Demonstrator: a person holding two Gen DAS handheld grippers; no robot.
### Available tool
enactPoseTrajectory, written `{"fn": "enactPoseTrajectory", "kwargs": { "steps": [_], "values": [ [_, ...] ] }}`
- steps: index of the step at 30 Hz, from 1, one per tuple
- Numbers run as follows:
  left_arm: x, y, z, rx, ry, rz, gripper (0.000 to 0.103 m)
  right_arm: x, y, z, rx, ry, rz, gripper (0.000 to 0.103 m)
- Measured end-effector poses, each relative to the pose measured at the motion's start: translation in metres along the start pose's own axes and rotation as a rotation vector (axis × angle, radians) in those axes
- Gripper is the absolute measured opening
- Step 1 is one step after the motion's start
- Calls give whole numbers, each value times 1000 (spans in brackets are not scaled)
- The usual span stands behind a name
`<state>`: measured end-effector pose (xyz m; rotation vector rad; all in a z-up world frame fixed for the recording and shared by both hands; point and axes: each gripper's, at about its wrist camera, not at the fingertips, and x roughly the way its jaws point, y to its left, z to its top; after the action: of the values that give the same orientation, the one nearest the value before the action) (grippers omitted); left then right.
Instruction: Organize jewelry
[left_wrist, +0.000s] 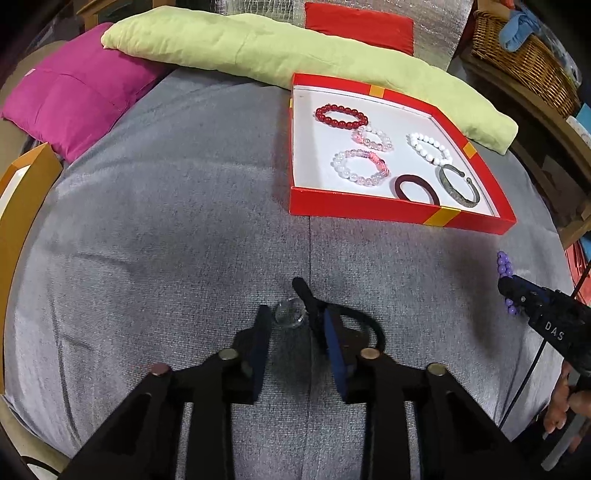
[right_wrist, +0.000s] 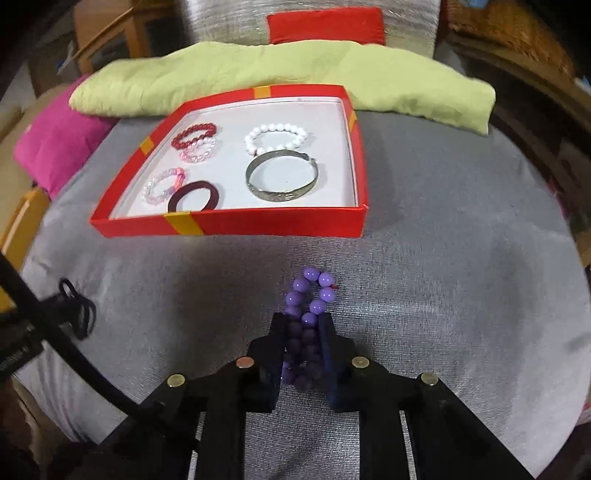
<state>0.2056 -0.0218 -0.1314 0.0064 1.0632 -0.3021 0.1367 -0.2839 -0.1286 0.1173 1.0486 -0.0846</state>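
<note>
A red box (left_wrist: 354, 208) (right_wrist: 258, 223) with a white floor lies on the grey cushion and holds several bracelets: red beads (left_wrist: 341, 115), white beads (left_wrist: 430, 147), a metal bangle (left_wrist: 460, 186) (right_wrist: 282, 179) and a dark band (left_wrist: 416, 189). My left gripper (left_wrist: 291, 321) is open around a small clear ring (left_wrist: 290, 314), with a black hair tie (left_wrist: 354, 325) lying against its right finger. My right gripper (right_wrist: 303, 325) is shut on a purple bead bracelet (right_wrist: 310, 295), squeezed into a long loop; it also shows in the left wrist view (left_wrist: 504, 267).
A green pillow (left_wrist: 280, 51) lies behind the box, a magenta cushion (left_wrist: 74, 107) at the far left, a red cushion (left_wrist: 360, 26) at the back. A wicker basket (left_wrist: 524, 55) stands at the right. A wooden frame (left_wrist: 22, 206) borders the left edge.
</note>
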Motion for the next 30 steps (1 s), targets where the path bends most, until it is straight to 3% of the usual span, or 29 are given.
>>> {"fn": "enactPoseTrajectory", "kwargs": {
  "steps": [10,19,30],
  "values": [
    [-6,-9,-1,14,-14,-14,18,-2,-31,4,177,24,165,19],
    [-16,-21,-2,38,-24,8,18,-3,-29,3,192,36,192,19],
    [-37,-56,3,142,-79,121,18,-13,-38,5,218,17,213,19]
  ]
}}
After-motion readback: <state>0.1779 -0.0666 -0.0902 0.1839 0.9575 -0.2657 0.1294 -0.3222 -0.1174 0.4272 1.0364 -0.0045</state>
